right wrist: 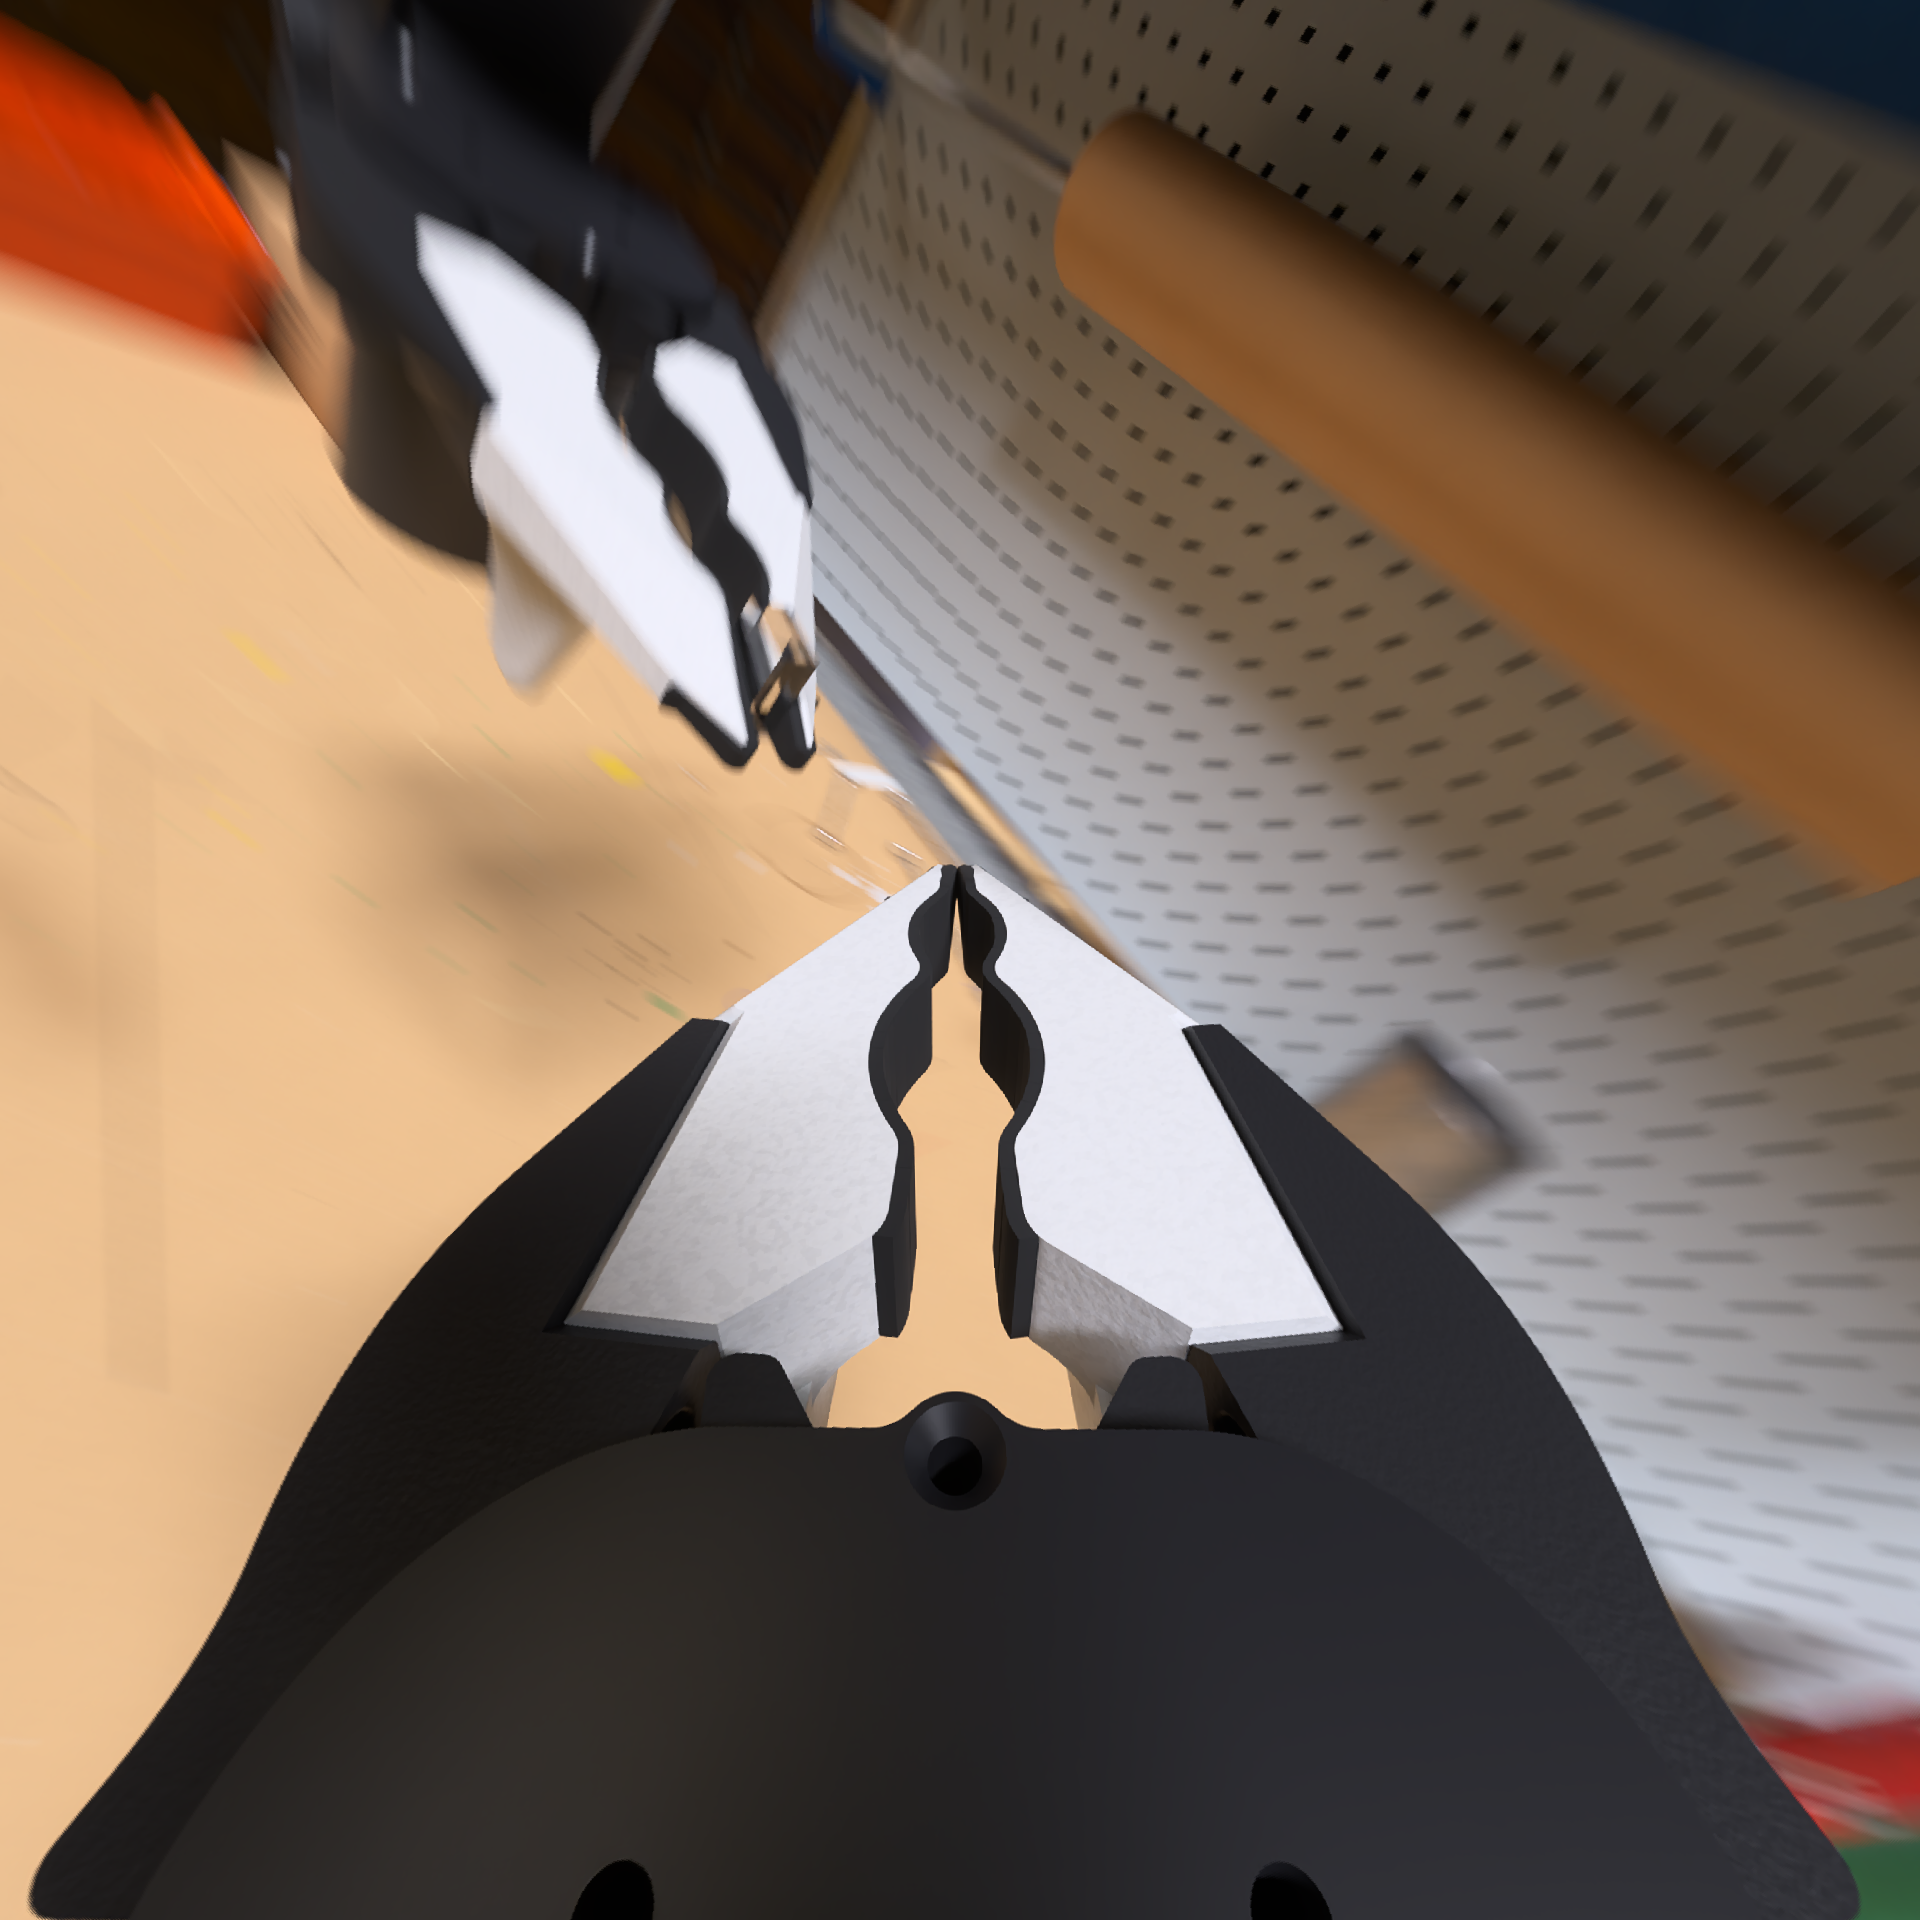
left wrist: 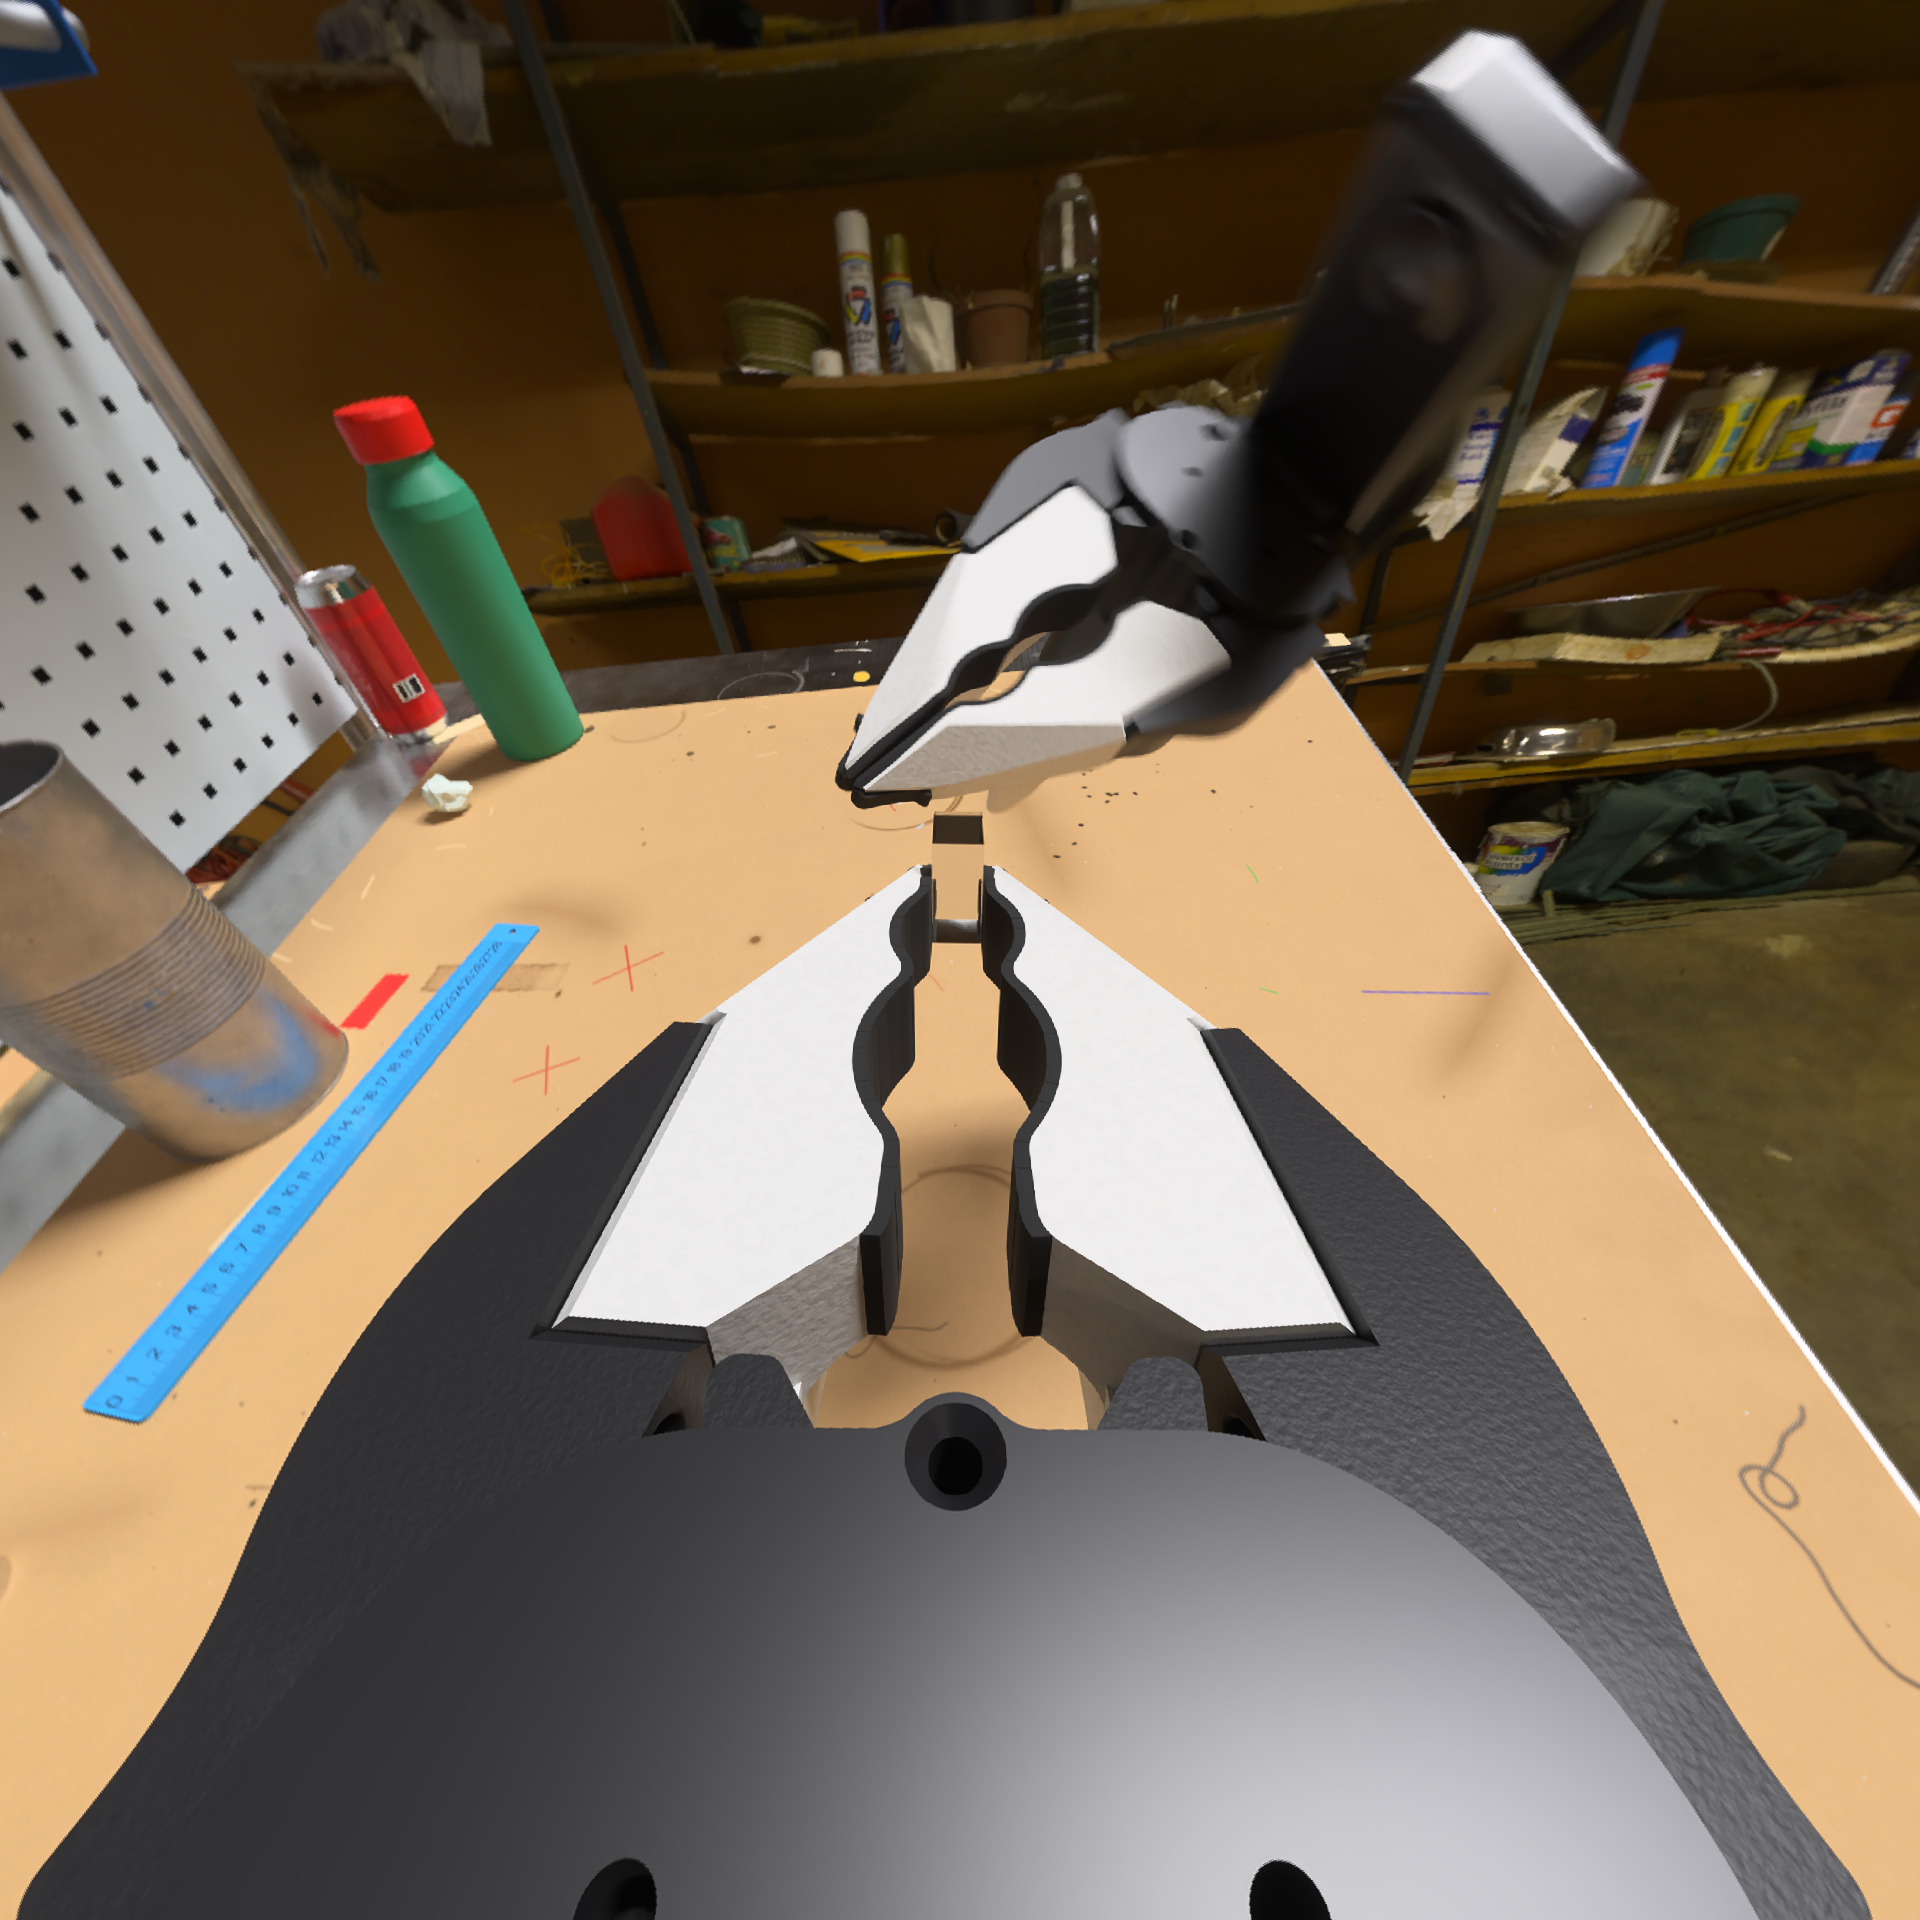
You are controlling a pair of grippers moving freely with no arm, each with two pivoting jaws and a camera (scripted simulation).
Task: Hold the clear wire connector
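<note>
The left gripper (left wrist: 956, 896), white-fingered with black pads, clamps the small clear plastic wire connector (left wrist: 957, 883) between its very tips, above the tan workbench top (left wrist: 1247, 1039). The connector's far end, capped by a dark band, juts past the fingertips toward twelve o'clock. In the right wrist view the same piece shows as a small glinting block wedged between that gripper's fingers (right wrist: 691, 582), at about eleven o'clock.

Just beyond the connector, at twelve to one o'clock in the left wrist view, the right gripper (left wrist: 868, 781) hangs nose-down with its fingers pressed together on nothing; its own camera shows the tips (right wrist: 956, 878) meeting with no gap.

Farther out on the bench lie a flat blue plastic ruler (left wrist: 312, 1169) at nine o'clock, a threaded grey steel pipe (left wrist: 135, 987) beside it, and at ten to eleven o'clock a green bottle with a red cap (left wrist: 457, 582) next to a red drinks can (left wrist: 369, 649), all before a white perforated pegboard (left wrist: 94, 499). Shelves of workshop clutter (left wrist: 1039, 312) fill the background.

The hold looks shallow: only the tip pads bear on a slick, small part, so it could pivot or squirt free. The right gripper's closeness adds a risk, since a nudge against the protruding end would likely lever the connector out and drop it to the bench.
</note>
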